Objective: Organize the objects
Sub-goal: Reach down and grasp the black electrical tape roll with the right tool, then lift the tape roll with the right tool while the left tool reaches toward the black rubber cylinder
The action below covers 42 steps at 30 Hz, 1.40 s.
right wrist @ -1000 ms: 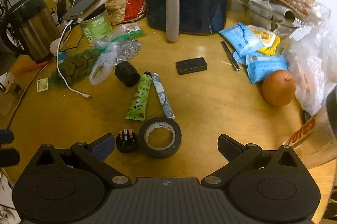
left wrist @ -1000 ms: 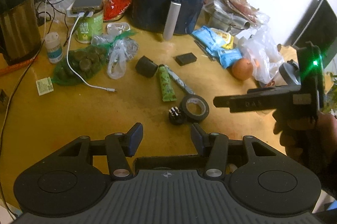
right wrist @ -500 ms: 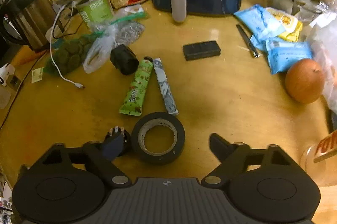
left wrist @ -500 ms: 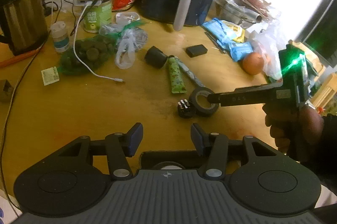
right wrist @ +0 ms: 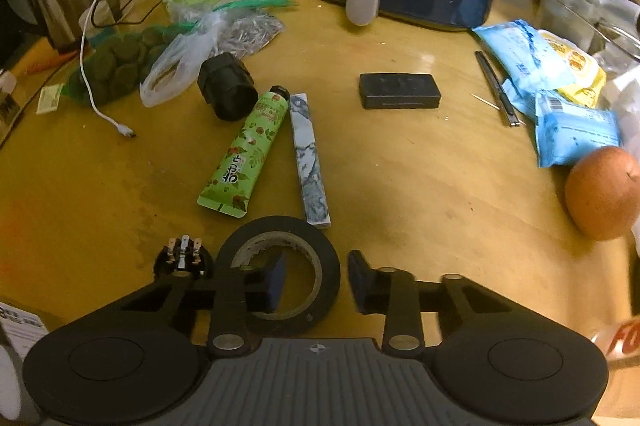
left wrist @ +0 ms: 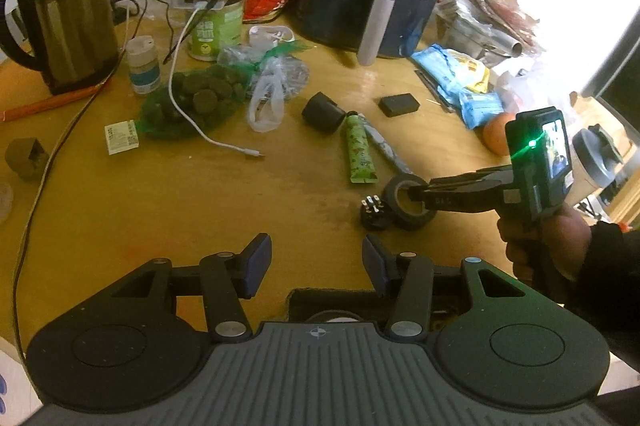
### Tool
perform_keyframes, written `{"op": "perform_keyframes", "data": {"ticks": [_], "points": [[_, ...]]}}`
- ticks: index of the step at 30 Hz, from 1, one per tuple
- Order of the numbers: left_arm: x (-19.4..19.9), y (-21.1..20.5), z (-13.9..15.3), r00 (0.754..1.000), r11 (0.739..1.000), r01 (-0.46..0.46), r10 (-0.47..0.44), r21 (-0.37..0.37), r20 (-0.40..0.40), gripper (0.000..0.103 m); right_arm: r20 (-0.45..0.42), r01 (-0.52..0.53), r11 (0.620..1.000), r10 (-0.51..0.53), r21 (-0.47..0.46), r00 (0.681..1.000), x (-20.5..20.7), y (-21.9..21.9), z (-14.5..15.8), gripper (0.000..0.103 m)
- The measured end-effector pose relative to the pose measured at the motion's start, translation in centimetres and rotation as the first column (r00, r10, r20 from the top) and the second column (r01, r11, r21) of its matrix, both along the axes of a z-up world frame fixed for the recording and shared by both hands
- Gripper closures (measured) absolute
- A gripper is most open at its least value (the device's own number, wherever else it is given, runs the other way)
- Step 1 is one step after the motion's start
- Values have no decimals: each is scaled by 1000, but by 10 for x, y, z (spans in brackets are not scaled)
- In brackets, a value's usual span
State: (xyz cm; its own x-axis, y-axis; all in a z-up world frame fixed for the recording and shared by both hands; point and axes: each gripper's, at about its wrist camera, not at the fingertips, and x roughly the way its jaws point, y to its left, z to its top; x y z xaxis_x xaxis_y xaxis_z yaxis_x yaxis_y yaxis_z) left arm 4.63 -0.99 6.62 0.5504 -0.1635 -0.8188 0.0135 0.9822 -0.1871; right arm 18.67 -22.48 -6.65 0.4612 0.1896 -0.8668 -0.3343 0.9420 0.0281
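Right gripper [right wrist: 312,280] is closing its jaws across the wall of a black electrical tape roll [right wrist: 304,246] lying flat on the wooden table [right wrist: 420,178], one finger inside its pale core. Left gripper [left wrist: 316,264] is hovering half-apart, empty. Only the left wrist view is showing the person's hand [left wrist: 548,238].

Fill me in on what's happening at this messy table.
A person is tidying a cluttered wooden table with two hand-held grippers. The right gripper is at the roll of black tape, one finger inside the ring and one outside, jaws closing on its wall. The outer pad does not look pressed on yet. The left gripper hovers part open over bare table, holding nothing. The green tube lies untouched.
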Motion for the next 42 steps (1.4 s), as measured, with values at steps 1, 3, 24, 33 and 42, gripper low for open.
{"op": "perform_keyframes", "data": {"ticks": [1, 3, 24, 33, 42], "points": [[0, 0, -1, 1000, 1000, -4, 4, 0, -2, 54, -1, -6, 1000, 6, -4, 1000, 1, 1, -2, 75], [-1, 0, -1, 1000, 1000, -10, 10, 1, -6, 54, 9, -15, 1000, 15, -24, 1000, 1, 3, -6, 79], [6, -7, -1, 1000, 1000, 16, -16, 6, 7, 54, 15, 33, 997, -34, 73, 999, -12, -19, 13, 86], [16, -8, 0, 999, 999, 47, -47, 8, 18, 54, 64, 58, 984, -69, 166, 996, -33, -30, 51, 86], [31, -12, 2, 995, 995, 97, -98, 18, 31, 54, 133, 122, 980, -143, 156, 981, -53, -50, 86, 86]]}}
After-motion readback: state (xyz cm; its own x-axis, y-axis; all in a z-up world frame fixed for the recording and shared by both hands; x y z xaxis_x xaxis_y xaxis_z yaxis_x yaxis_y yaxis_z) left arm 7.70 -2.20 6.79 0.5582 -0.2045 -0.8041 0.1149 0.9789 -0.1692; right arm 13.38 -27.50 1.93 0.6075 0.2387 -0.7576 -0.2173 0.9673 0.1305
